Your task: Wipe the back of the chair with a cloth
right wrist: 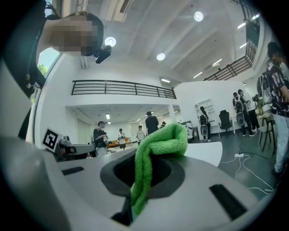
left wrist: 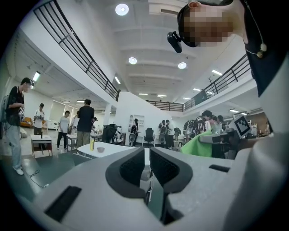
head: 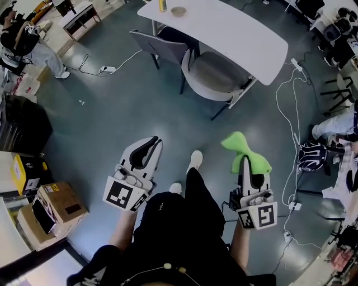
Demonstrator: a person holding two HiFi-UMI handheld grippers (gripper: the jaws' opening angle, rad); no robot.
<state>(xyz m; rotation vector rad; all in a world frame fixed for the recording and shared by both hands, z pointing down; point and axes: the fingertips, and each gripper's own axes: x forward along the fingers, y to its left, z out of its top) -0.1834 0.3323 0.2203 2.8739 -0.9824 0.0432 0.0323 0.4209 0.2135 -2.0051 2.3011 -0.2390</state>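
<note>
A grey chair (head: pixel 215 74) with a curved back stands tucked at the white table (head: pixel 240 33), well ahead of me in the head view. Both grippers hang low near my legs, far from the chair. My right gripper (head: pixel 246 162) is shut on a green cloth (head: pixel 244 149), which bunches up above the jaws. In the right gripper view the cloth (right wrist: pixel 159 143) runs down between the jaws of that gripper (right wrist: pixel 146 173). My left gripper (head: pixel 149 144) is shut with nothing in it, its dark pads (left wrist: pixel 133 167) nearly touching around the narrow slit of the gripper (left wrist: pixel 145 158).
A second dark chair (head: pixel 160 46) stands left of the grey one. A yellow bottle (head: pixel 163 5) and a bowl (head: pixel 178 10) sit on the table. White cables (head: pixel 292 120) trail over the floor at right, cardboard boxes (head: pixel 55 208) at lower left. Other people stand around.
</note>
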